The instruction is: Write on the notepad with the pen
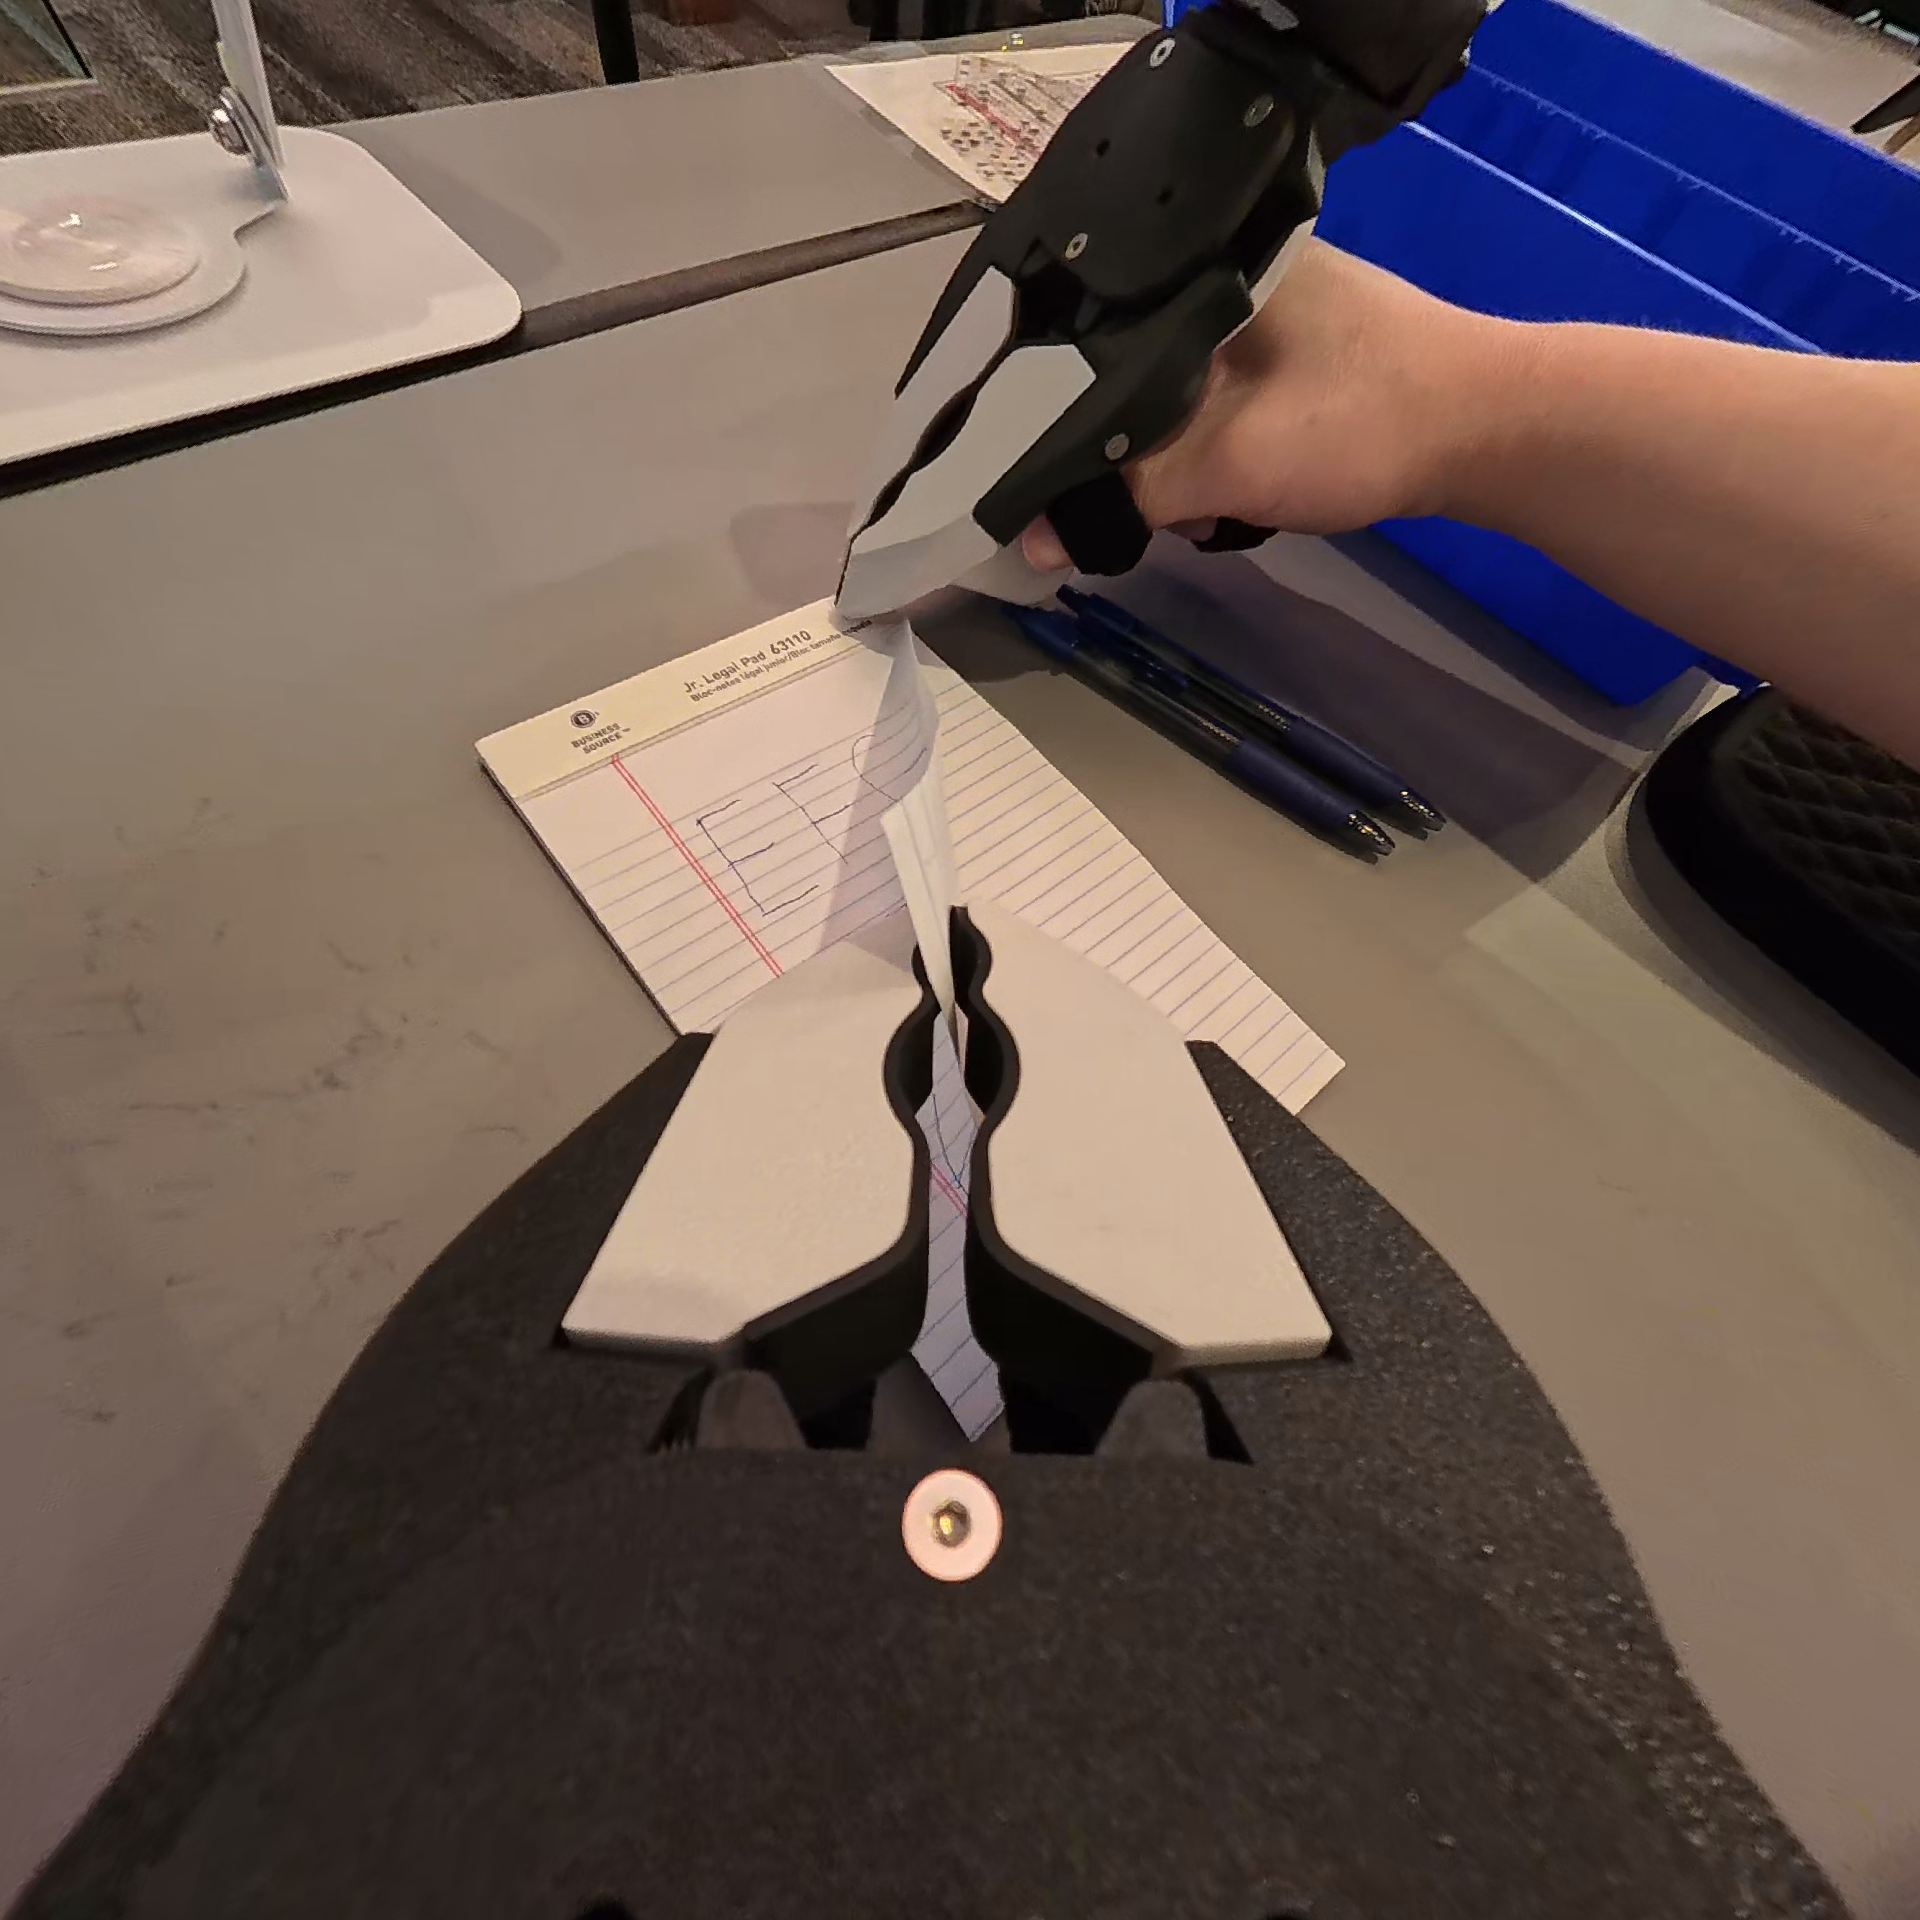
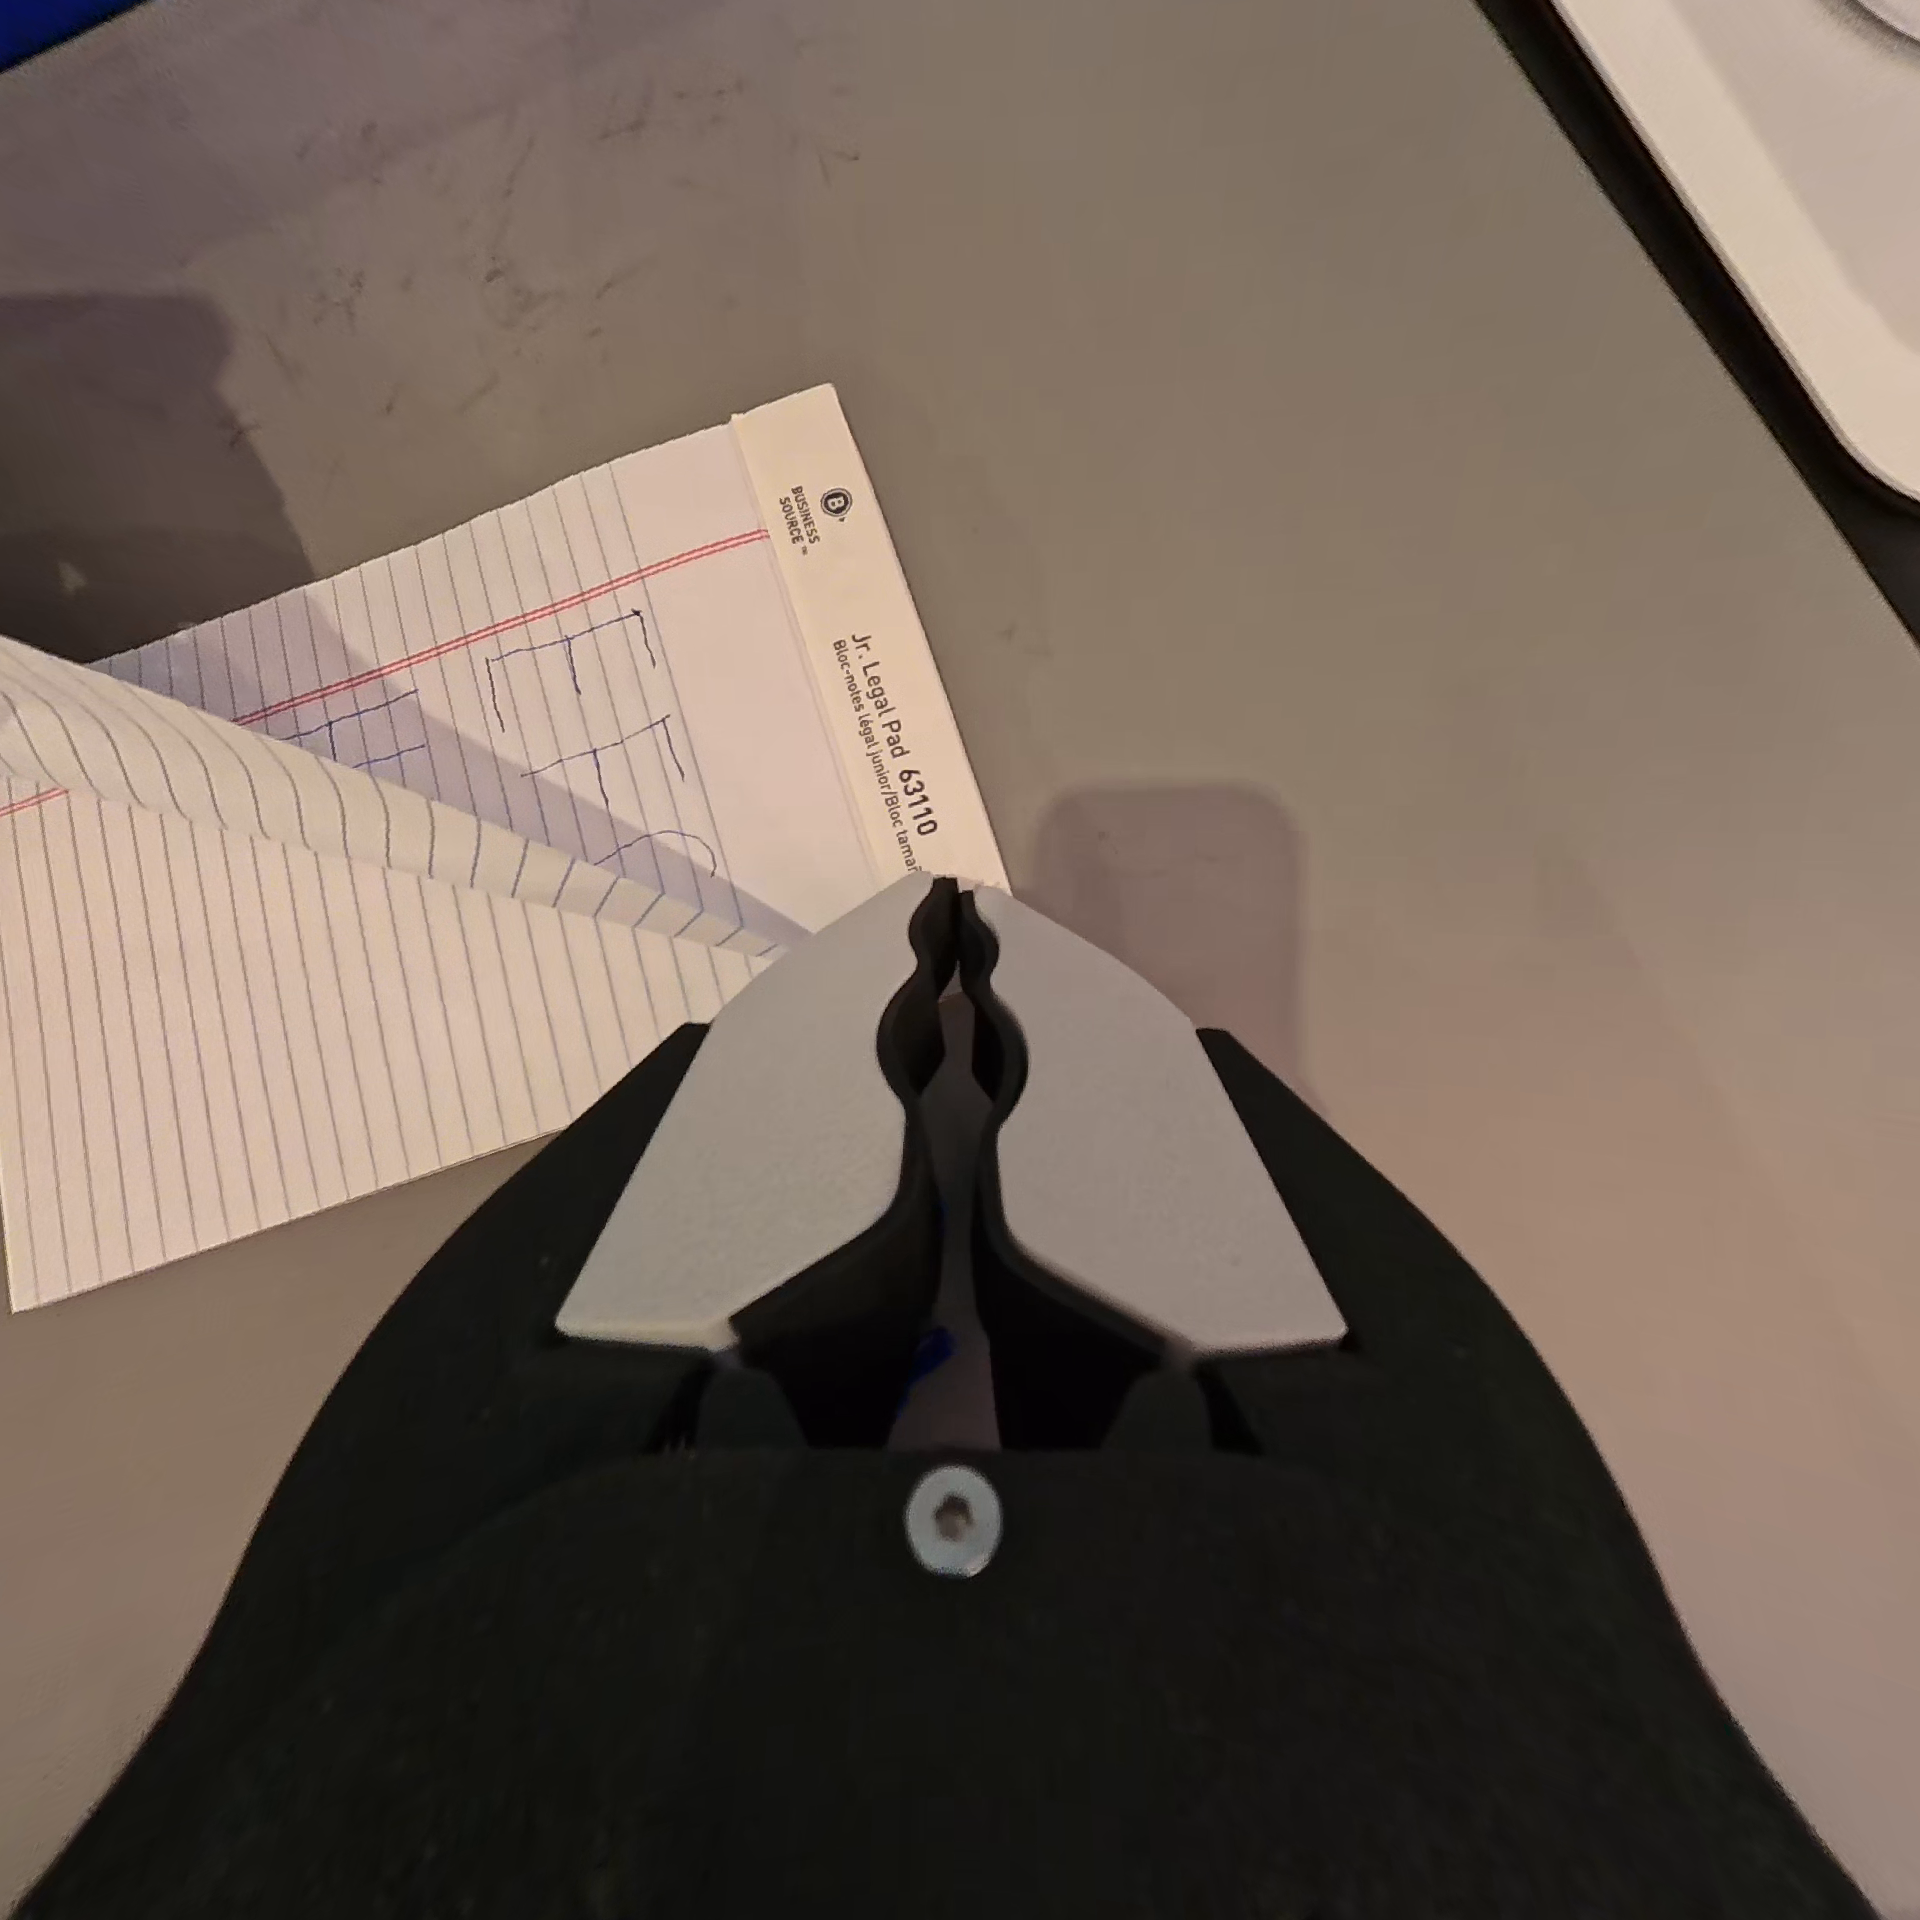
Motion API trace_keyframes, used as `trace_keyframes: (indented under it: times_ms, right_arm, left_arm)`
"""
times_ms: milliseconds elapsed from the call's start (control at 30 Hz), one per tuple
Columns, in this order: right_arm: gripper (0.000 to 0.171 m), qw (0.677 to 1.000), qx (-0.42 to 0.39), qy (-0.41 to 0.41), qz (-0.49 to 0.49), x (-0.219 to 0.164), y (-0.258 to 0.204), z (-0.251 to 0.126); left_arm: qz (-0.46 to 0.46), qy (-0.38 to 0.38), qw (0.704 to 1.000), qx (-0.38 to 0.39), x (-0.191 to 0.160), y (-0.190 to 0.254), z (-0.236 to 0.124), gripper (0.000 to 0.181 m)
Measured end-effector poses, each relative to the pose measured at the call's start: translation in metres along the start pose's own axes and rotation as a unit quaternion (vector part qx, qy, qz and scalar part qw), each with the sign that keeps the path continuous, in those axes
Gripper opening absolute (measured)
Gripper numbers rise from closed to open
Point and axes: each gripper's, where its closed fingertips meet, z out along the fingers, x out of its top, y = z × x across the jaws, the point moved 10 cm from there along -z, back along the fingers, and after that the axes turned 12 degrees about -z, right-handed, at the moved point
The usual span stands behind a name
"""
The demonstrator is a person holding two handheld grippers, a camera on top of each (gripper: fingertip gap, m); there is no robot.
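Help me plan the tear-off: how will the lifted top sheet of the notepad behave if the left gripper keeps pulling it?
Probably floppy: the top sheet curls and twists between the left gripper and right gripper. Likely fragile, so it may rip unevenly. The notepad looks light and could slide unless pinned.

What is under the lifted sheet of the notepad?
Under the lifted sheet, pinched by the left gripper, lies a lined page with blue pen marks. The sheet covers some of these marks.
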Motion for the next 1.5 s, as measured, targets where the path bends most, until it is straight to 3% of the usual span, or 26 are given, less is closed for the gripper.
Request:
trace_keyframes:
  times_ms: [1500]
  right_arm:
    - [0.000, 1.000, -0.011, 0.011, -0.014, -0.008, -0.009, -0.005]
  left_arm:
    - [0.020, 0.002, 1.000, 0.011, 0.003, 0.001, -0.004, 0.000]
